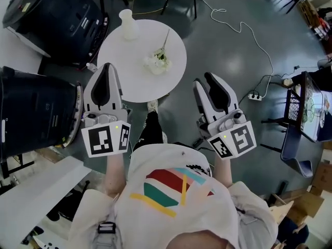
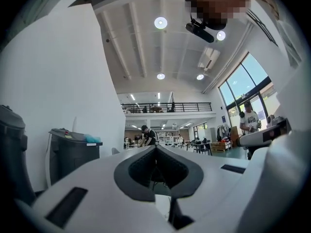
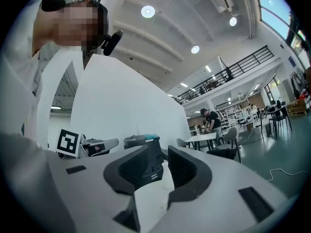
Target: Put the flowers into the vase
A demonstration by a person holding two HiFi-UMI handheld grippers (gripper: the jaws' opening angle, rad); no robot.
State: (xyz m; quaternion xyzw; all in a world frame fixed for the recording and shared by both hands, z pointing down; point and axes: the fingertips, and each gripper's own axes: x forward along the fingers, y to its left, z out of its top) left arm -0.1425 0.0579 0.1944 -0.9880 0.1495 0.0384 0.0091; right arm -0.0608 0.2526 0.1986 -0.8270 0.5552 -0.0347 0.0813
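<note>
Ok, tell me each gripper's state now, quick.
Left gripper: closed, nothing held.
Right gripper: slightly open, nothing between its jaws.

— Where's the head view?
— High over the near side of the round table point(image 1: 129, 74), facing steeply down, well off it.
— The gripper views?
— Low at that near side, level, facing past the table into the hall; both catch the dark bin point(image 2: 73, 149).

A round white worktop point(image 1: 120, 79) stands on a glossy grey floor point(image 1: 233, 51). Two bulky black plastic units point(image 1: 49, 14) sit left of it. A thin white cable point(image 1: 271, 62) snakes to a white power strip point(image 1: 254, 96), near a black wire rack point(image 1: 293, 108).
</note>
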